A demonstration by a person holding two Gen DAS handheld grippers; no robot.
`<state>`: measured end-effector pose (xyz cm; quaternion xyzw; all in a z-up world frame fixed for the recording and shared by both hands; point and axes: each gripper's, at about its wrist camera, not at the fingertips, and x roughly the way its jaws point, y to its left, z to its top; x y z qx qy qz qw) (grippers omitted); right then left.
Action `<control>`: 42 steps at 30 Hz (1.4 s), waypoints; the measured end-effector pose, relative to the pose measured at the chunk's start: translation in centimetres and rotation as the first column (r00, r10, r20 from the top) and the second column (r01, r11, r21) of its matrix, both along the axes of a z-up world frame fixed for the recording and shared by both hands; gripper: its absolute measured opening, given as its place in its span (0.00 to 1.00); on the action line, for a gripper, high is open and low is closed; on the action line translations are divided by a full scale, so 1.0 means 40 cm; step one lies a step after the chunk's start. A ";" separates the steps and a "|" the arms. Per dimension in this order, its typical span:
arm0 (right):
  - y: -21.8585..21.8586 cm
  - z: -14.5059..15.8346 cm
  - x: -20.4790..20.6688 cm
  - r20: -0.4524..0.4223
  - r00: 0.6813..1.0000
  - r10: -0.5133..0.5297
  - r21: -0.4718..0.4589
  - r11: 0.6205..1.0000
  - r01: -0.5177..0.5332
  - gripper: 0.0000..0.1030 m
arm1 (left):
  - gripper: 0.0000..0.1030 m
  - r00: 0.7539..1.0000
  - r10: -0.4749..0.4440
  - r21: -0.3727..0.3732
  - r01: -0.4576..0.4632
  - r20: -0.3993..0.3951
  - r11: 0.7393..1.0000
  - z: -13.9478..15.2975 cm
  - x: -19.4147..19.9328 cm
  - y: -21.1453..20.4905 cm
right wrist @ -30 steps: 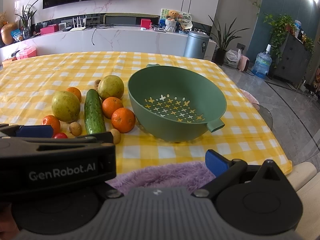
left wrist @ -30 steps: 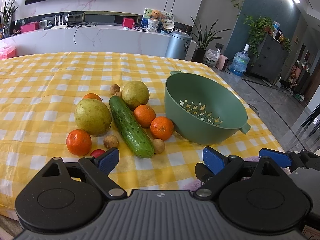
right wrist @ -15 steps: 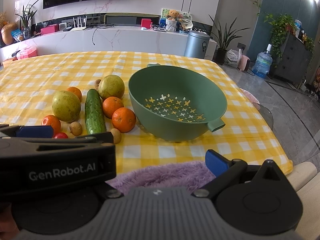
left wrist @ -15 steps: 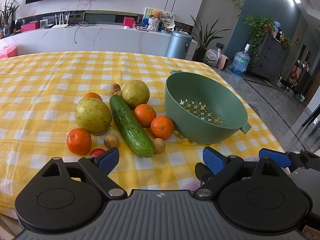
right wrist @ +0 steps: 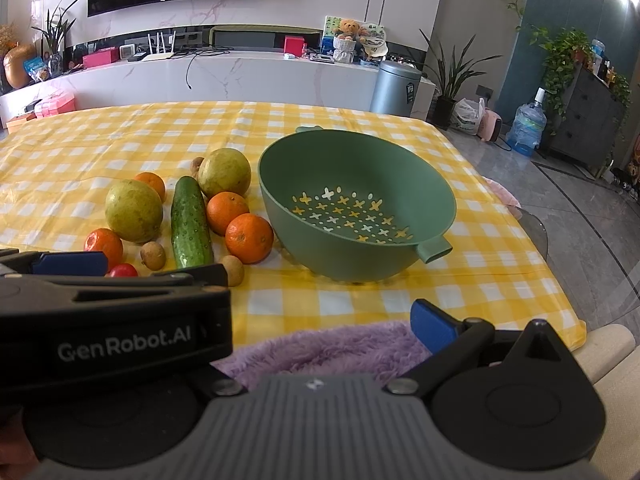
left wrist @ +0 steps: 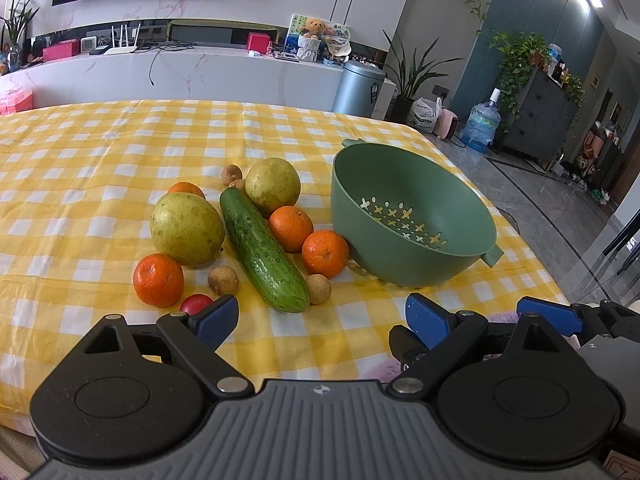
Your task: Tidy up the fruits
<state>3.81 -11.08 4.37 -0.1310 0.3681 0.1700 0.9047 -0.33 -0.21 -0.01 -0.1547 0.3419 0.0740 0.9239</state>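
Note:
A green colander (left wrist: 412, 264) (right wrist: 316, 248) stands empty on the yellow checked tablecloth. Left of it lies a heap: a cucumber (left wrist: 262, 250) (right wrist: 190, 224), two green pears (left wrist: 186, 228) (left wrist: 273, 186), several oranges (left wrist: 325, 254) (left wrist: 158, 280), small brown longans (left wrist: 223, 280) and a red cherry tomato (left wrist: 195, 303). My left gripper (left wrist: 322, 320) is open and empty, low at the table's near edge, in front of the heap. My right gripper (right wrist: 320, 320) is open and empty, right of the left one; its left finger is hidden behind the left gripper's body (right wrist: 112, 320).
The table (left wrist: 80, 152) stretches far and left under the cloth. A purple fluffy cloth (right wrist: 328, 348) lies at the near edge below the right gripper. The table's right edge drops to a grey floor (left wrist: 540, 208). A white counter stands behind.

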 end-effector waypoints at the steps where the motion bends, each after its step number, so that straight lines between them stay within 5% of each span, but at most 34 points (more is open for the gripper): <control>1: 0.000 0.000 -0.001 0.000 1.000 0.001 0.000 1.000 -0.001 0.95 | 1.00 1.000 0.000 0.000 0.000 0.000 1.000 0.000 0.000 0.000; 28: 0.004 0.003 0.000 -0.003 1.000 0.011 -0.004 1.000 -0.011 0.95 | 1.00 1.000 0.003 -0.002 -0.003 0.012 1.000 0.001 -0.009 0.006; 38: 0.006 0.038 -0.002 0.009 0.997 0.074 0.085 0.994 -0.075 0.95 | 1.00 0.996 0.026 0.111 -0.035 0.081 0.993 0.054 -0.034 0.084; 42: 0.021 0.055 0.020 -0.015 0.995 0.096 0.116 0.989 -0.094 0.78 | 1.00 0.996 0.052 0.103 -0.059 0.076 0.993 0.053 -0.030 0.138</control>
